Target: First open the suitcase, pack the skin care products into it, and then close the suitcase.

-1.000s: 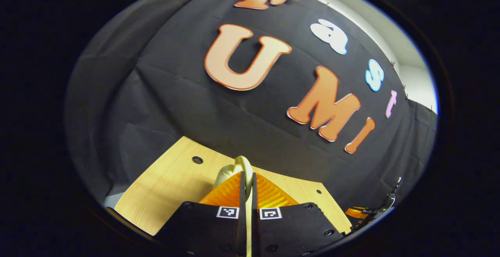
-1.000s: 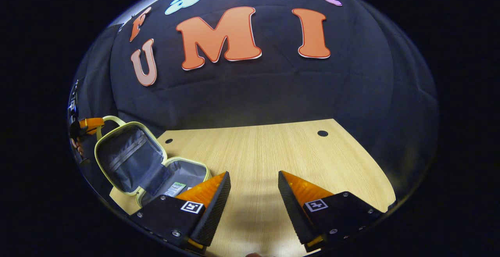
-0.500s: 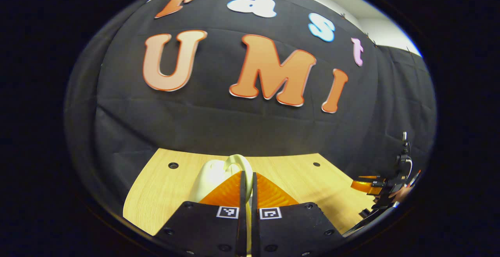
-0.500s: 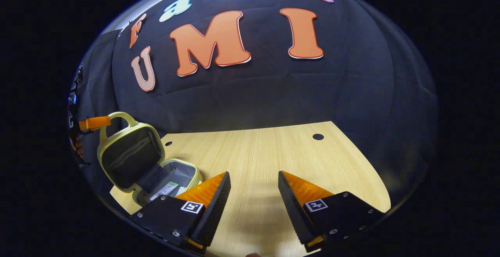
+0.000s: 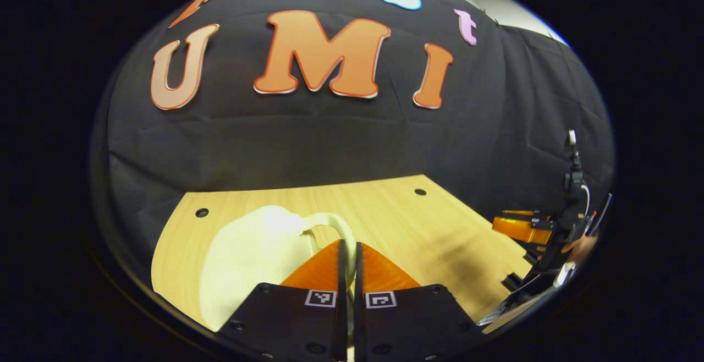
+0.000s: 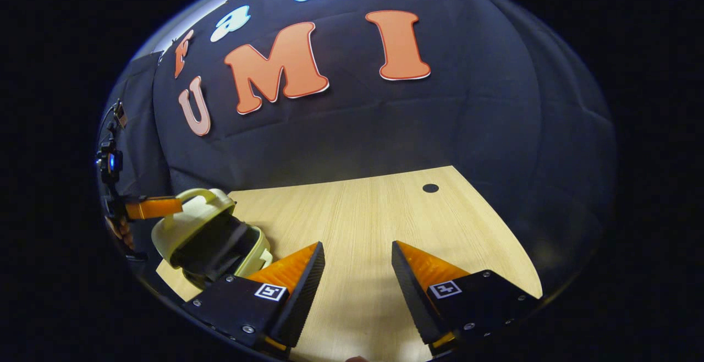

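Note:
The pale yellow suitcase (image 6: 192, 224) lies at the table's left side in the right gripper view, its lid tilted down over the base with a dark gap left. My left gripper (image 6: 165, 207) reaches in from the left, shut on the lid's handle (image 6: 204, 194). The left gripper view has the lid's outer shell (image 5: 247, 257) below and left of my left gripper (image 5: 348, 243), and the handle (image 5: 336, 223) loops out from between the closed fingers. My right gripper (image 6: 357, 252) hovers open over bare wood, right of the case, holding nothing. The case's contents are hidden by the lid.
The light wooden table (image 6: 385, 213) has small round holes (image 6: 430, 188) near its far edge, against the black cloth wall. In the left gripper view, my right gripper (image 5: 522, 229) and the hand holding it sit at the table's right edge.
My left gripper has swung the lid by its handle from upright down toward the base. The open inside with the packed items has gone out of sight. The right gripper stayed open in place.

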Motion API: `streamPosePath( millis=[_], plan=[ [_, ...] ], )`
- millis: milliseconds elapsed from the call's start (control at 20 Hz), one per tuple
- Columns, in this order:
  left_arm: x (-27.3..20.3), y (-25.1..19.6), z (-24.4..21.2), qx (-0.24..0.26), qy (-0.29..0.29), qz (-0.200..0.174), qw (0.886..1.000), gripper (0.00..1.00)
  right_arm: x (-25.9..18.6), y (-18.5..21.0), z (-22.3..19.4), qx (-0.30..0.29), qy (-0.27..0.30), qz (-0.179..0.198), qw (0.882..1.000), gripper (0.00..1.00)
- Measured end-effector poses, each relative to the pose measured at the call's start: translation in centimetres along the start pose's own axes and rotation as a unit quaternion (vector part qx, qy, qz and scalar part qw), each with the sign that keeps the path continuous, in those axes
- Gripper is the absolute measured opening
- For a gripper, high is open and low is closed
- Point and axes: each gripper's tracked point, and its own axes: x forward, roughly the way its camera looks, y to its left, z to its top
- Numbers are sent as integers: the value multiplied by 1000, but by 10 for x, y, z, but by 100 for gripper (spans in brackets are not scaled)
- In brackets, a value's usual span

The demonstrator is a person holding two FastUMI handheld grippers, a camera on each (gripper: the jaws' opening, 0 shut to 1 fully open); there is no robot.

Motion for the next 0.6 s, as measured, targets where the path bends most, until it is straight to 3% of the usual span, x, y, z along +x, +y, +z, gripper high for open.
streamPosePath(
  millis=[300, 400, 500, 550, 600],
  plan=[
    [20, -37, -52, 120, 61, 60, 989, 7, -20, -27, -8, 2, 1, 3, 1000, 80],
    [28, -43, -64, 126, 78, 73, 986, 10, -31, -37, -14, 0, 6, 6, 1000, 80],
    [27, -59, -60, 103, 58, 67, 991, 14, -41, -46, -15, -2, 6, 6, 1000, 80],
    [23, -68, -56, 94, 44, 64, 993, 19, -43, -49, -16, -3, 7, 4, 1000, 80],
    [16, -75, -48, 94, 28, 65, 993, 31, -47, -51, -14, -4, 6, -2, 1000, 80]
  ],
)
